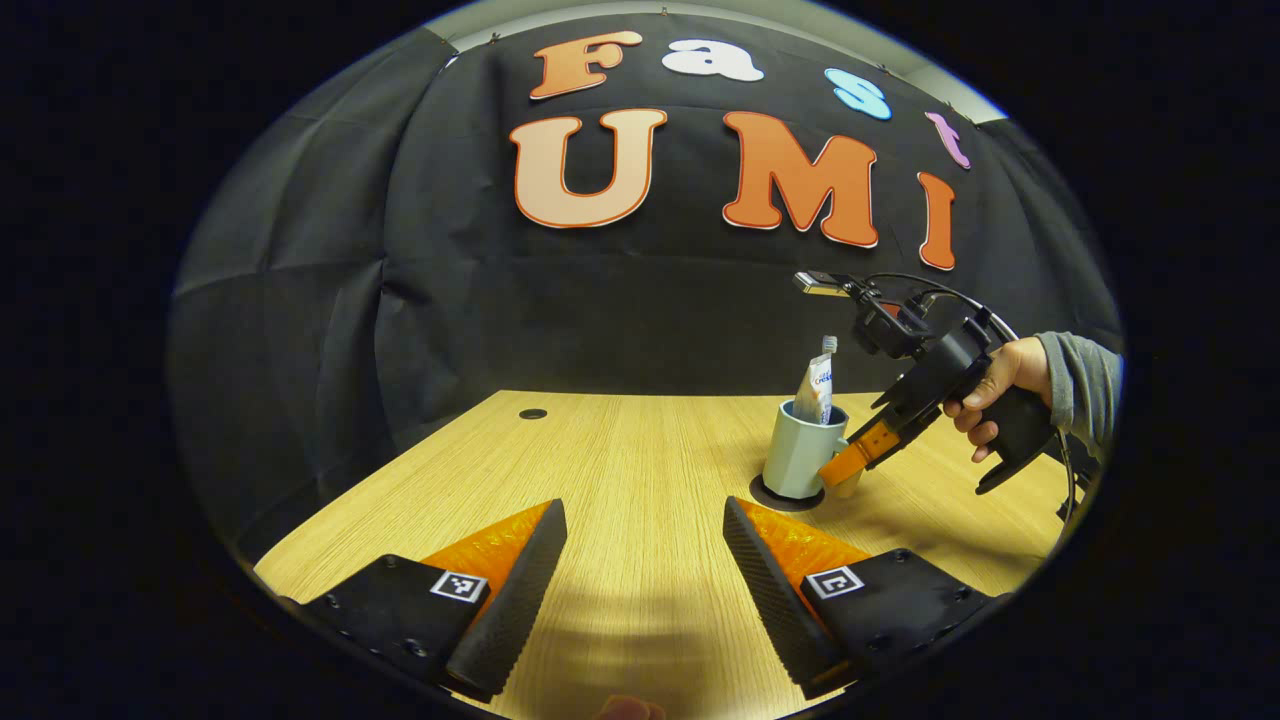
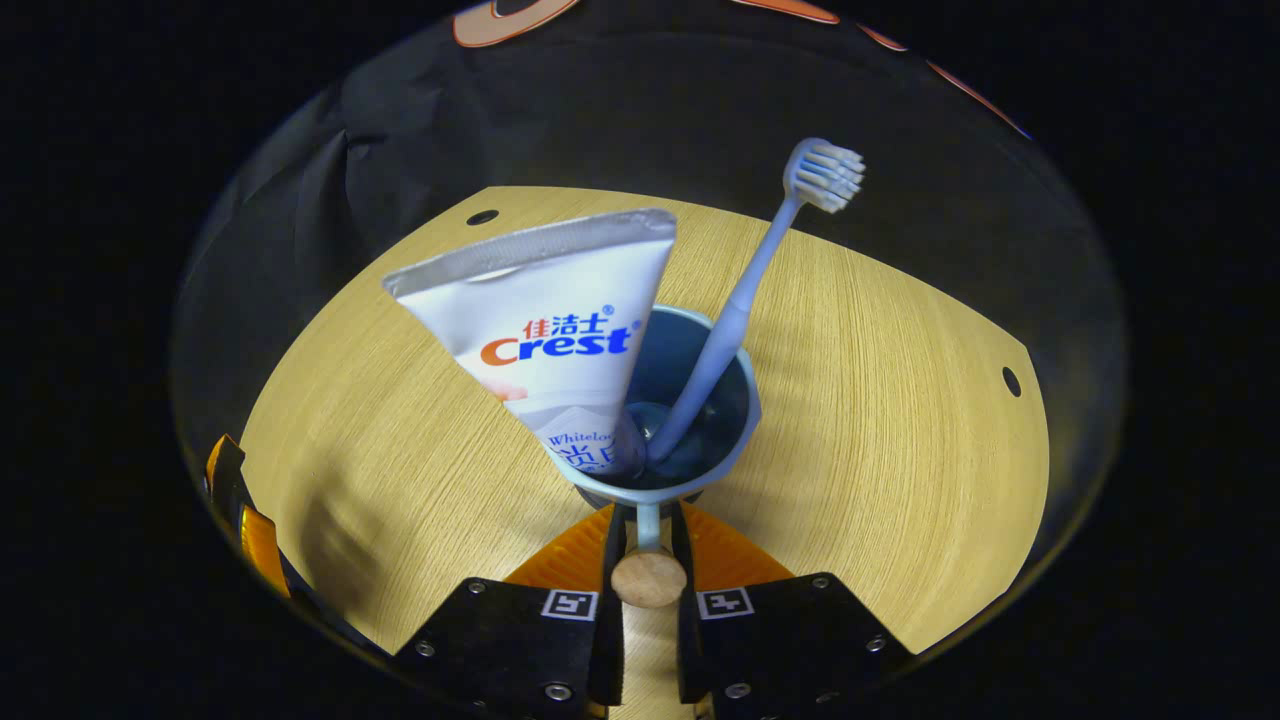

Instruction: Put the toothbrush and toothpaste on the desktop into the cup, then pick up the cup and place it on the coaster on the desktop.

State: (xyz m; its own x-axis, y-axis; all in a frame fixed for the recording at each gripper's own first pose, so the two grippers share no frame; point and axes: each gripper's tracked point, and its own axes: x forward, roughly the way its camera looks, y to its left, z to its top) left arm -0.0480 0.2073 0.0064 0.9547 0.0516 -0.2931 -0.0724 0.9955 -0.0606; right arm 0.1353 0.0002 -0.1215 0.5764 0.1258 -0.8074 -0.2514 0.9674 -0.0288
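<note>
1. The right claw (image 2: pixel 648 560) is clenched on the cup's handle (image 2: pixel 648 575), a finger on each side; in the left gripper view a hand (image 1: pixel 990 395) with a grey sleeve holds it.
2. The left claw (image 1: pixel 645 560) is released, fingers wide apart, hovering over bare table with nothing between them.
3. The cup (image 1: pixel 803 450) stands upright on the dark round coaster (image 1: pixel 772 497), on the right part of the table.
4. The toothpaste (image 2: pixel 550 320) stands in the cup, leaning on its rim; the toothbrush (image 2: pixel 745 290) leans beside it, bristles up.
5. The table (image 1: pixel 620 450) is light wood grain with small dark holes (image 2: pixel 482 217) near its edges.
6. Black cloth (image 1: pixel 300 300) walls the booth behind it.
</note>
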